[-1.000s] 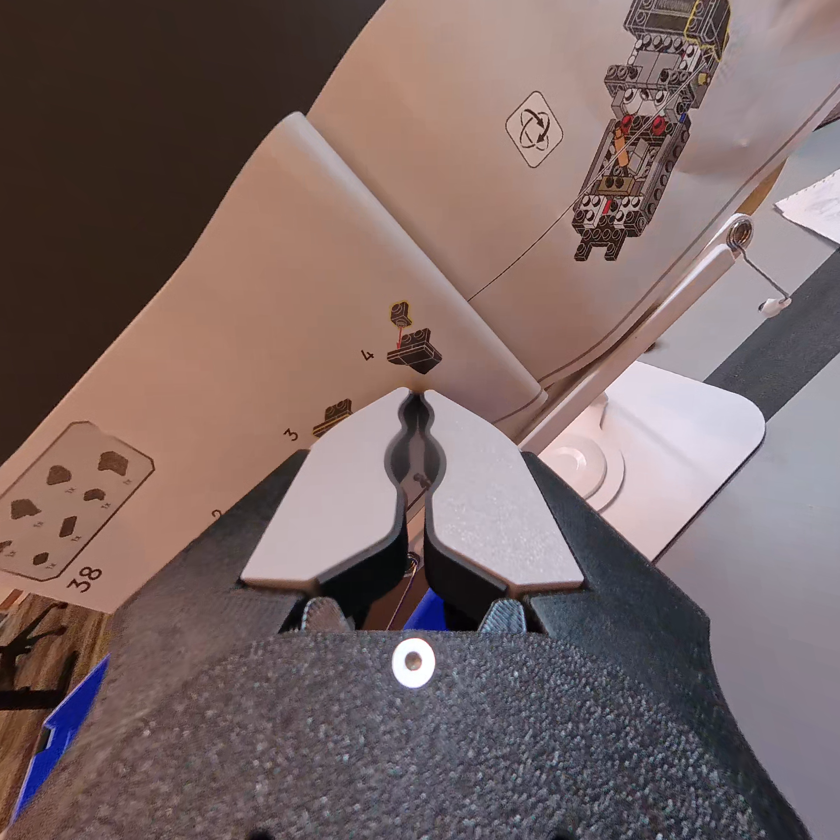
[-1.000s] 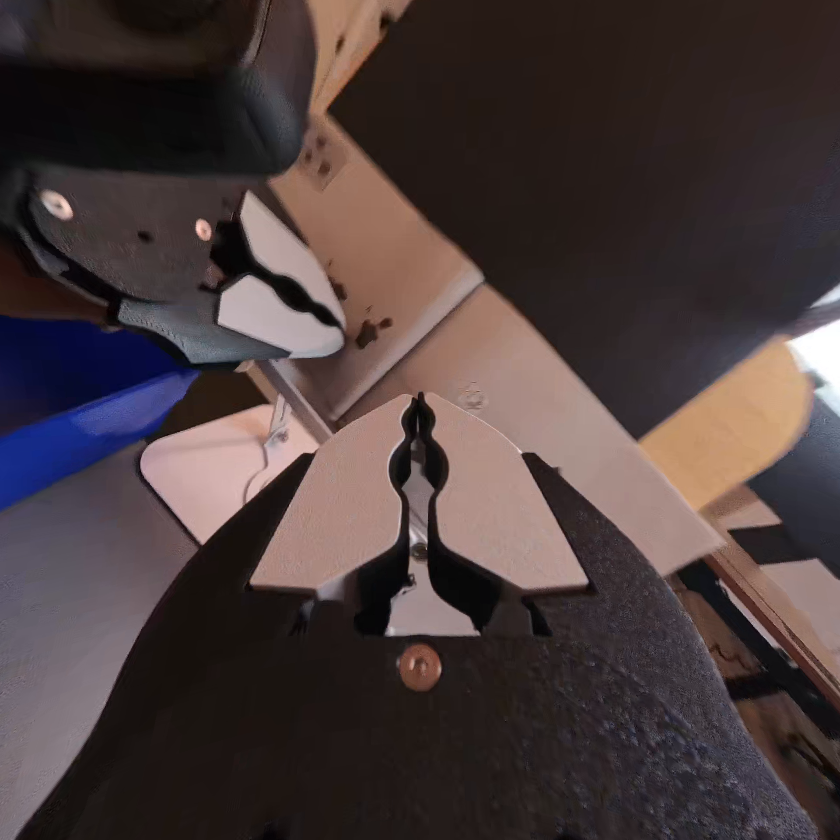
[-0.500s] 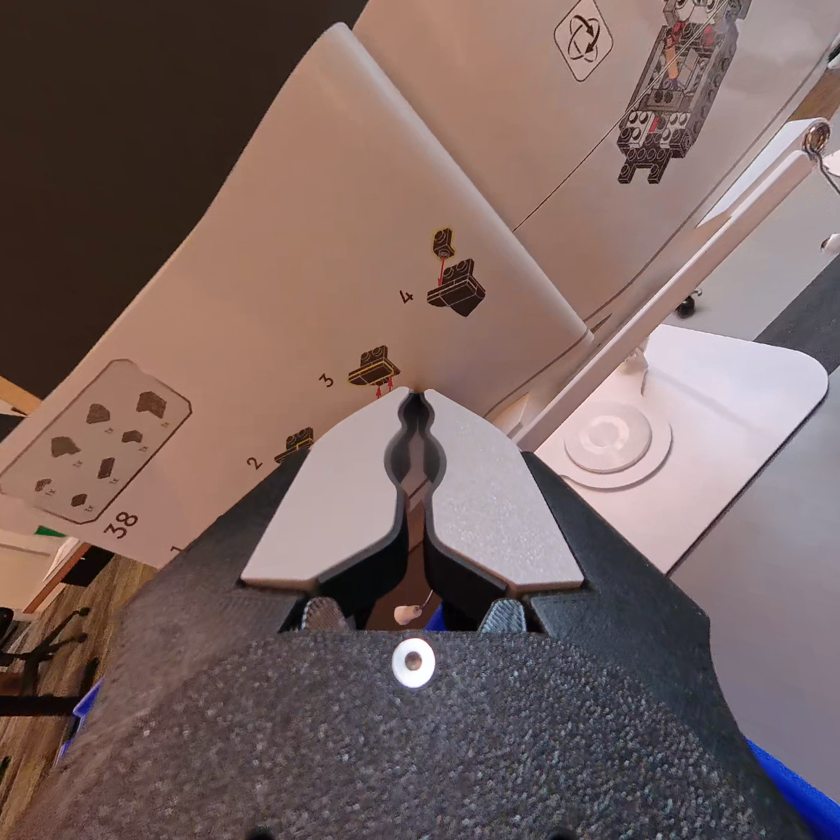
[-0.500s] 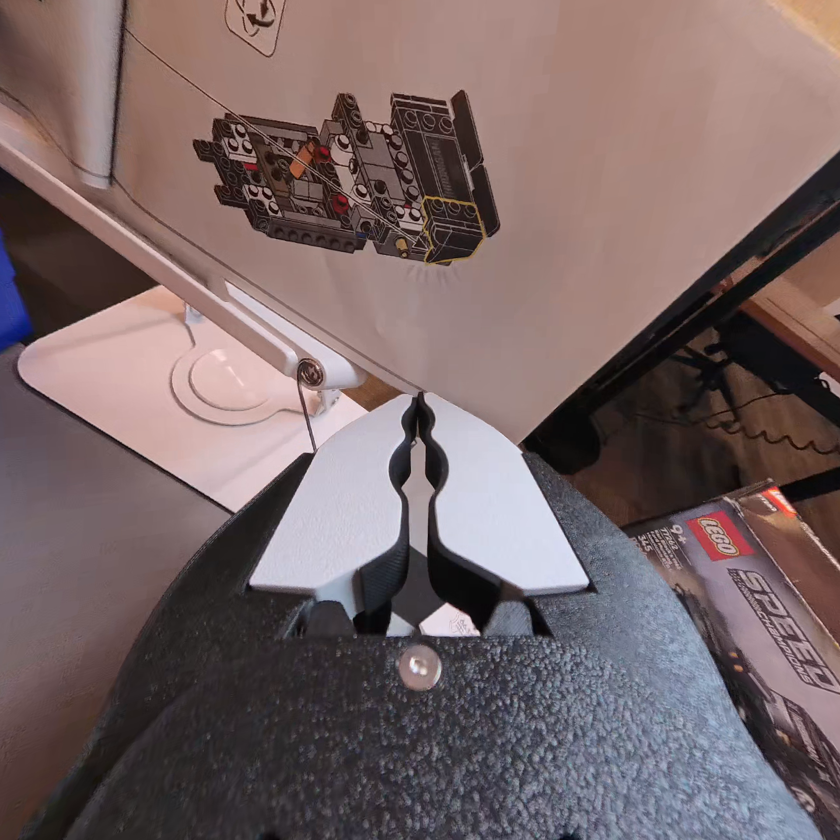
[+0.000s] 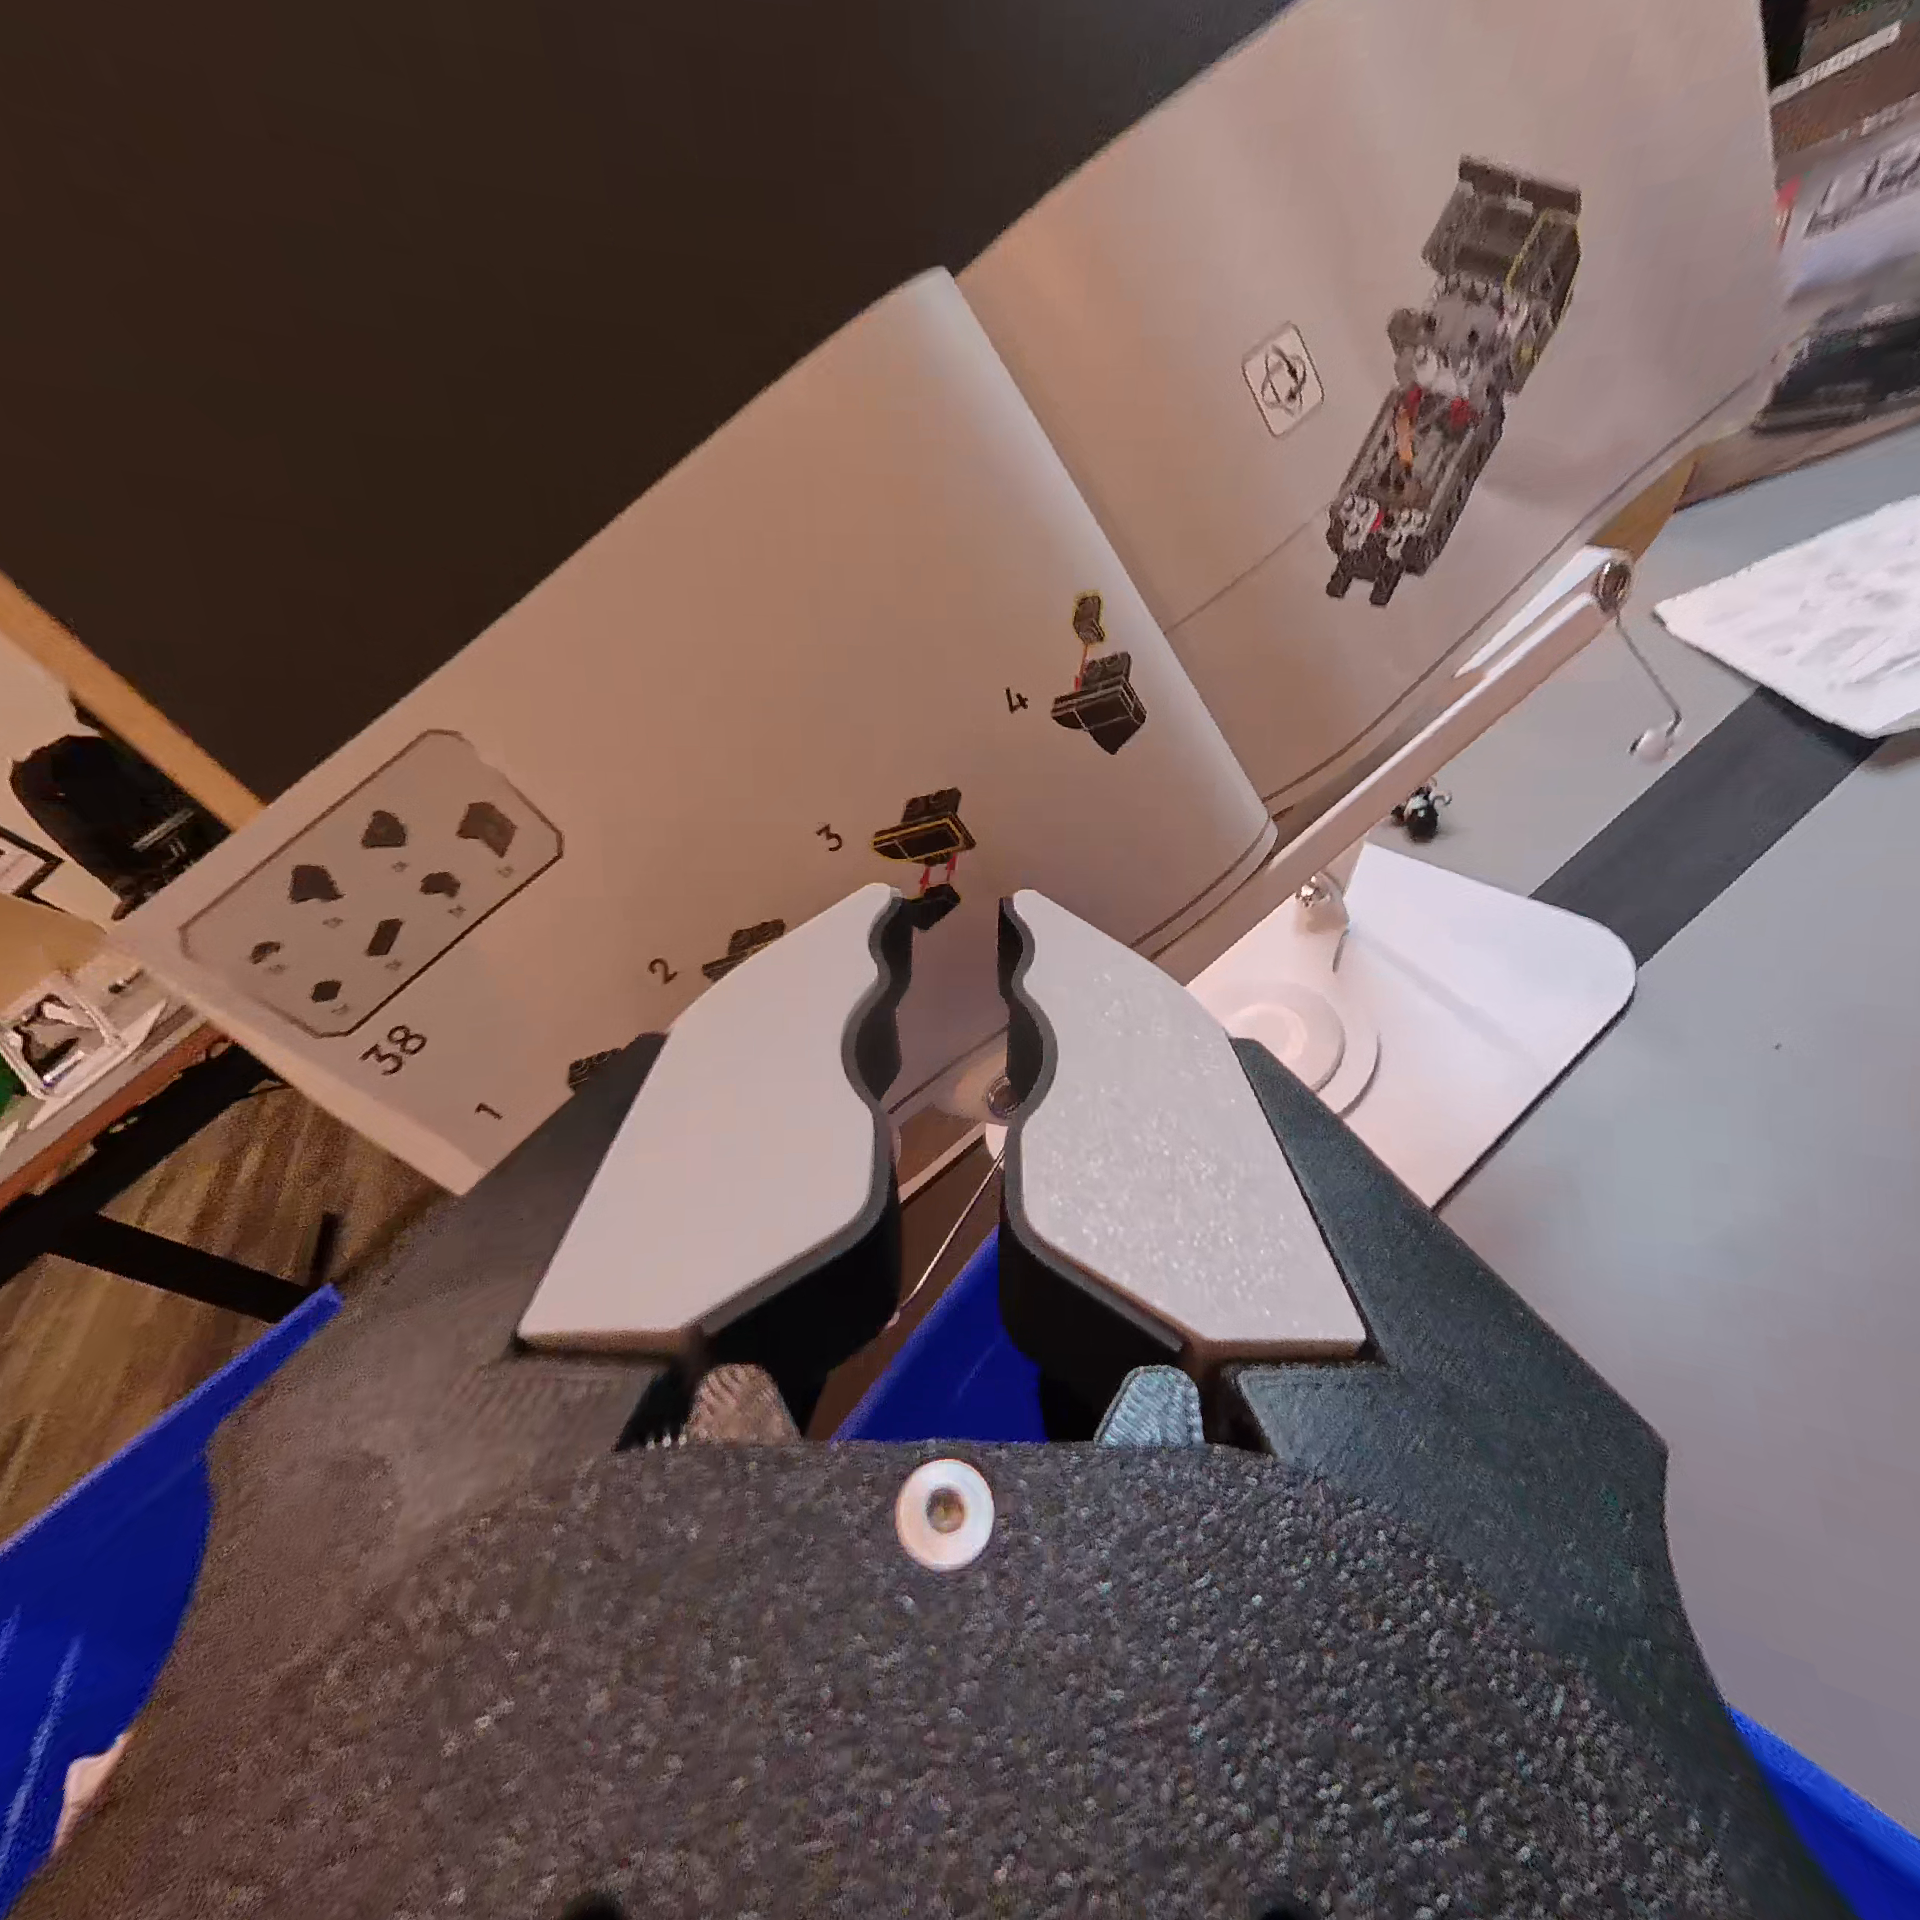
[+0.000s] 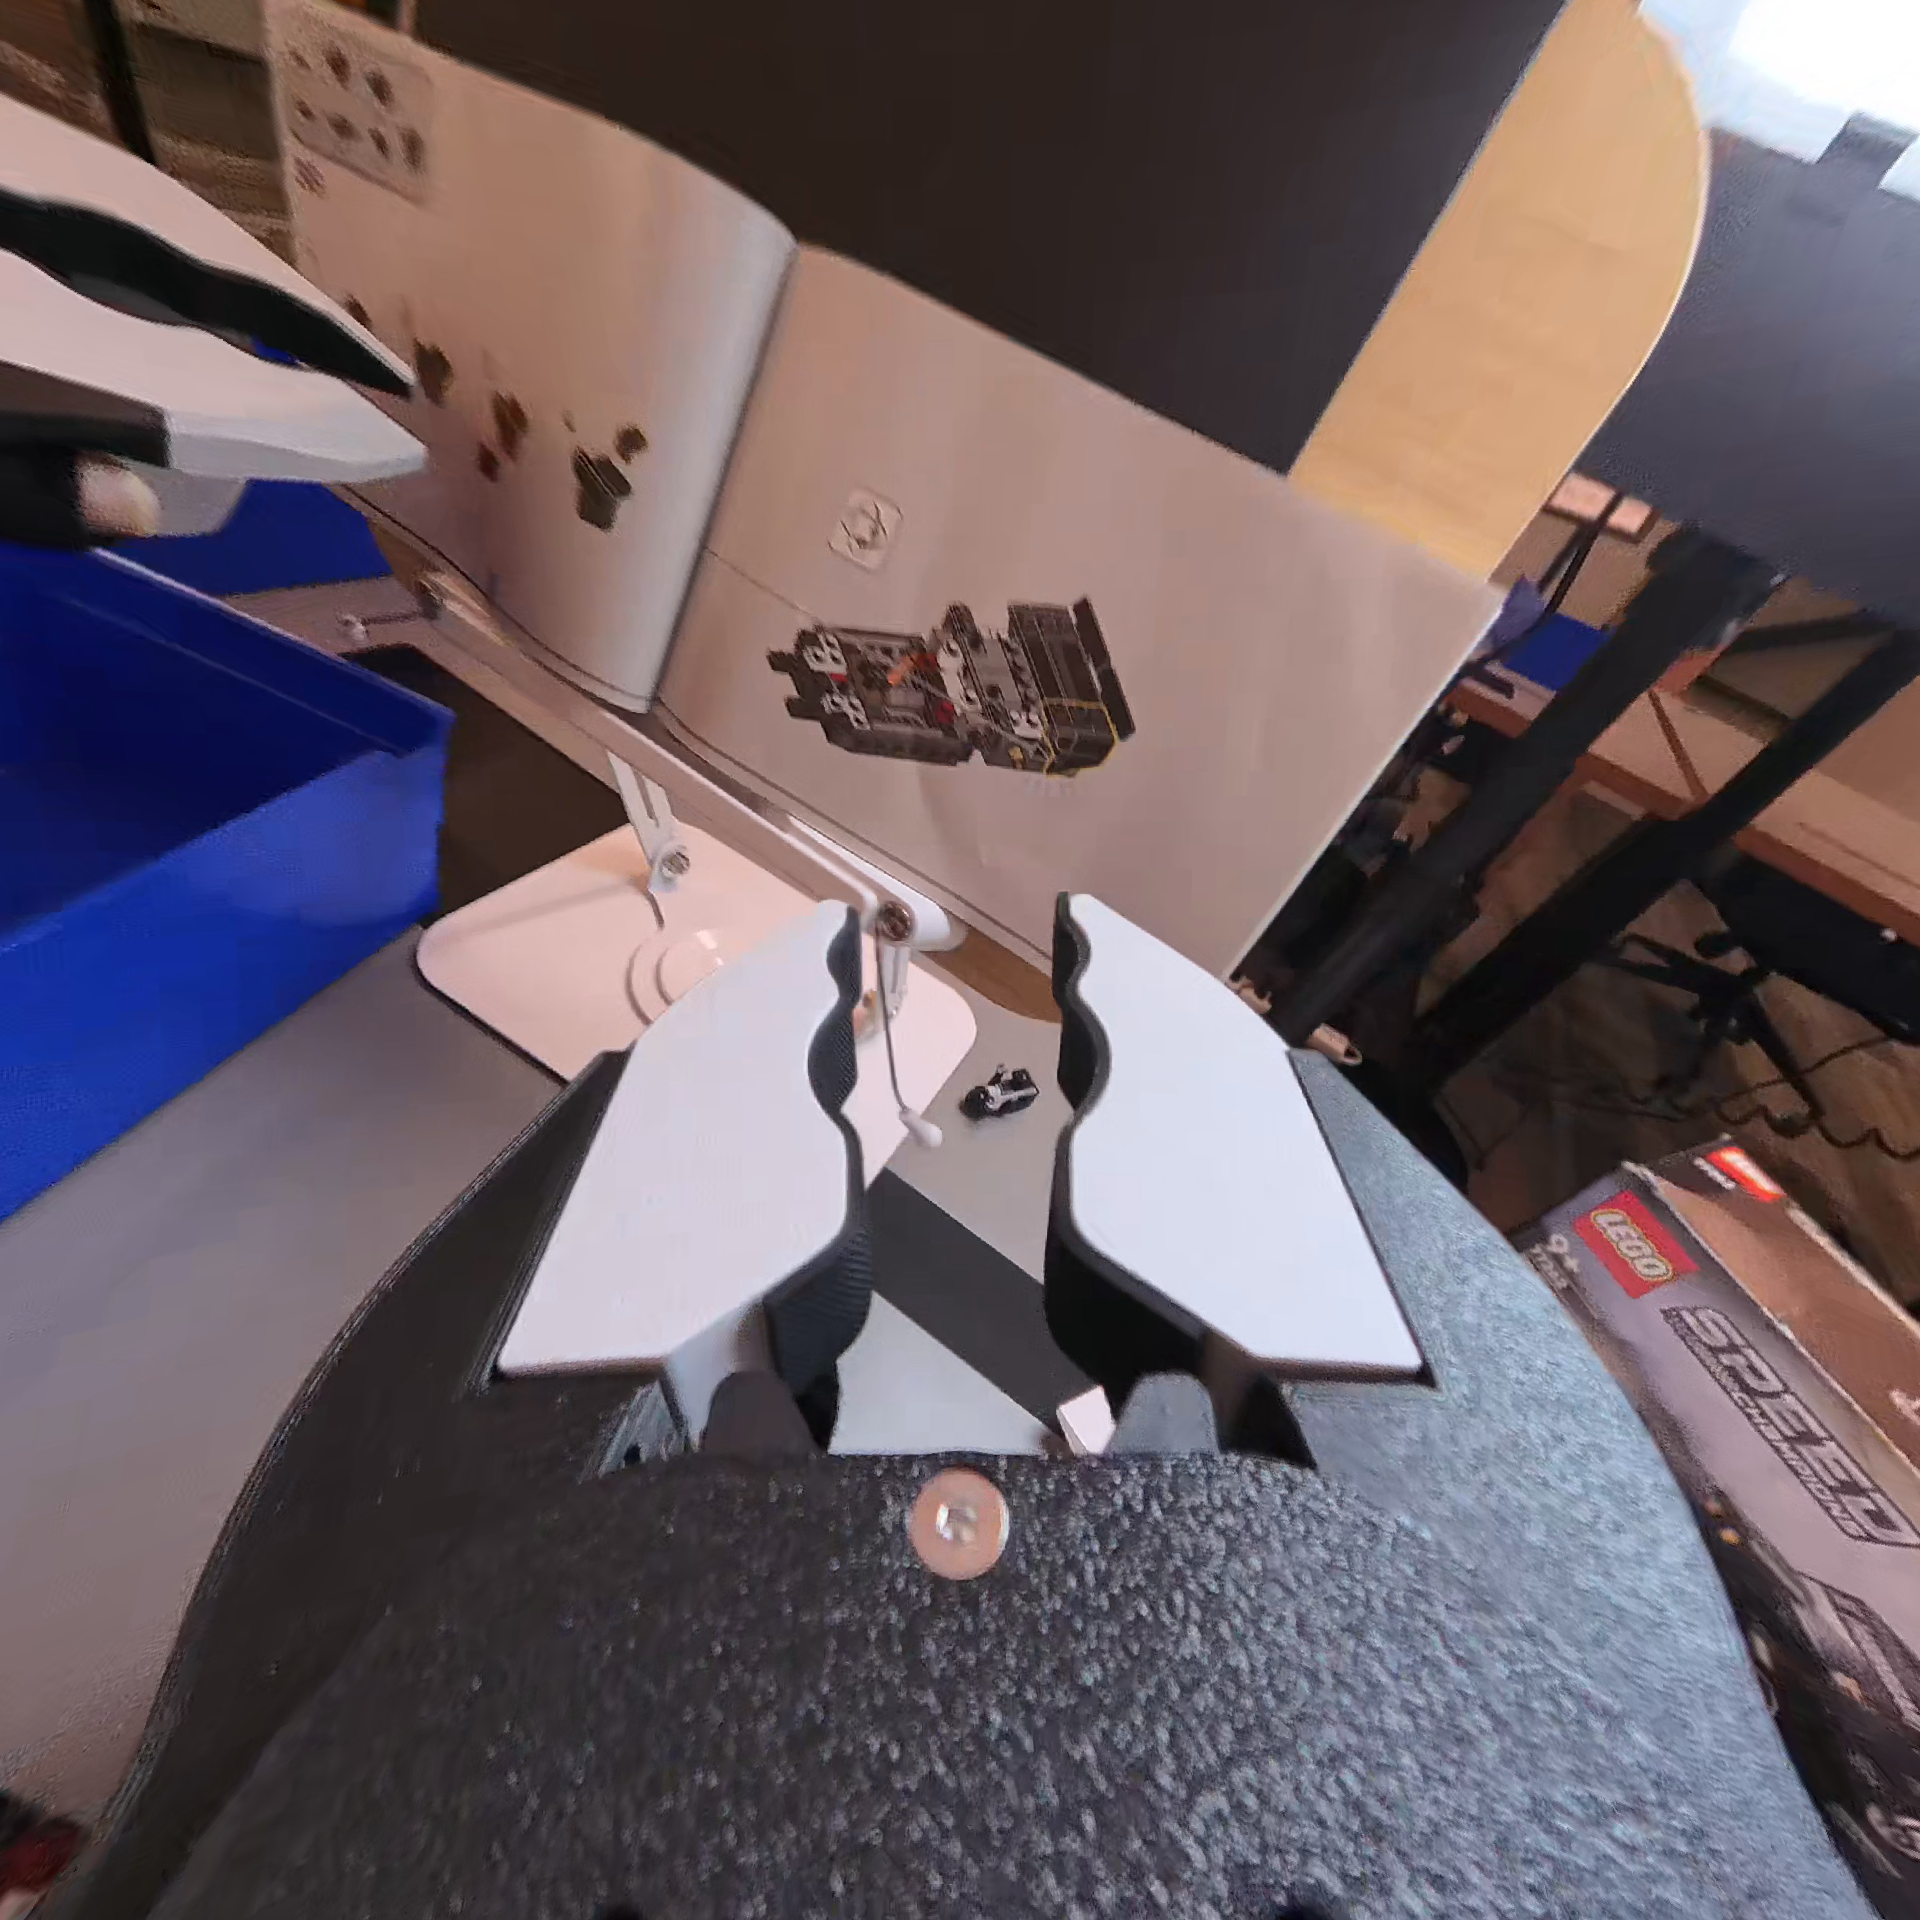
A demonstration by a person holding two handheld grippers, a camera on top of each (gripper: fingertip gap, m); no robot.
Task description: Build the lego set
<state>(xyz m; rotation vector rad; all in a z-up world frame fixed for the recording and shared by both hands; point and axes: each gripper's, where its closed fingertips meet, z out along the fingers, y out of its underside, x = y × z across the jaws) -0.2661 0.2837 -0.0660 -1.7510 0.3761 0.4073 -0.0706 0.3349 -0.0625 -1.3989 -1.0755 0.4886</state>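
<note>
An open instruction booklet [image 5: 831, 644] leans back on a white stand [image 5: 1455, 997] on the grey table [image 5: 1714, 1195], its long axis running across the stand, pages facing both grippers. The left gripper [image 5: 948, 909] hangs parted and empty near the left page. The right gripper [image 6: 956, 920], spread wider and empty, sits by the stand's page-holder wire [image 6: 894, 1029]; a small black piece [image 6: 1000, 1091] lies beyond.

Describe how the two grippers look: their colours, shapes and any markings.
Both the left gripper and the right gripper have a rough, speckled black body, two flat white fingers with wavy black inner edges, and one silver screw at the centre. No cables or sleeves show.
</note>
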